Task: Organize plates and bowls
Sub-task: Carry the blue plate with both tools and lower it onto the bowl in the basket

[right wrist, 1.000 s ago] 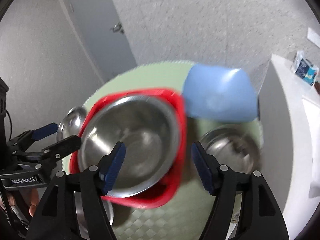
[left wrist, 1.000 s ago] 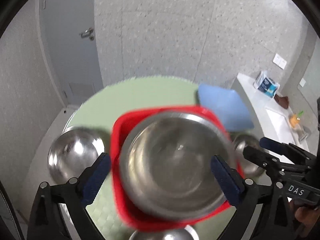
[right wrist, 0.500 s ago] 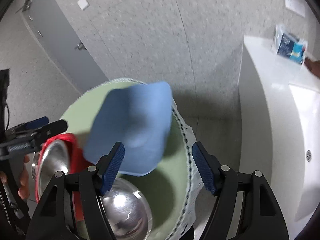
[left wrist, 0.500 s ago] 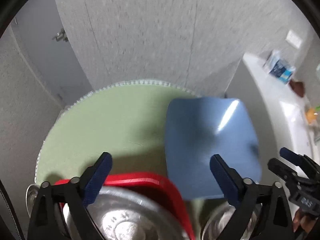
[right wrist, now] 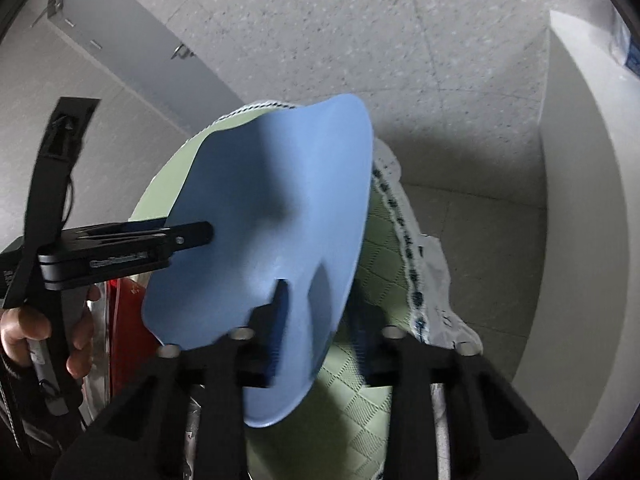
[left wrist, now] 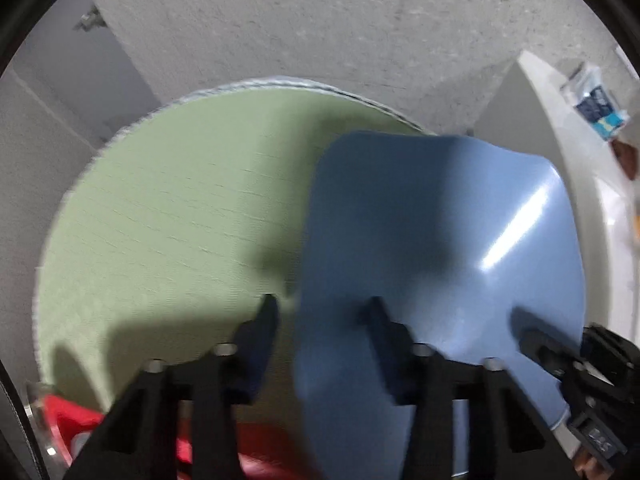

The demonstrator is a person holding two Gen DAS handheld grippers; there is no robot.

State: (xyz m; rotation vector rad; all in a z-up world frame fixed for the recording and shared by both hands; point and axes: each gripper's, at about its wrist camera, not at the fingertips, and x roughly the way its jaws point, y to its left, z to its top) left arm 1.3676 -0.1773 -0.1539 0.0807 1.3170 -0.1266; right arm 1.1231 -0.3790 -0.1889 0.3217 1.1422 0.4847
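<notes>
Centrally, the blue plate [left wrist: 440, 240] sits over the right part of the round green table [left wrist: 160, 220], with both grippers at its edges. From the left wrist camera the plate appears broad and face-on, one long highlight crossing it; the right wrist camera instead shows it tilted, its far rim raised above the table edge and its underside in shadow.

The left gripper [left wrist: 320, 308] has just been closing: its jaws straddle the plate's left rim, one finger outside on the table side, the other over the plate face. Motion blur prevents confirming pad contact.

The right gripper [right wrist: 320, 304] has likewise just been closing, and its jaws pinch the plate's near rim, one pad above and one beneath.

Only the right wrist camera shows the person's hand [right wrist: 36, 332] on the left tool's handle. A red plate [left wrist: 72, 420] lies at the table's near-left edge. A white counter [right wrist: 580, 200] stands right of the table.
</notes>
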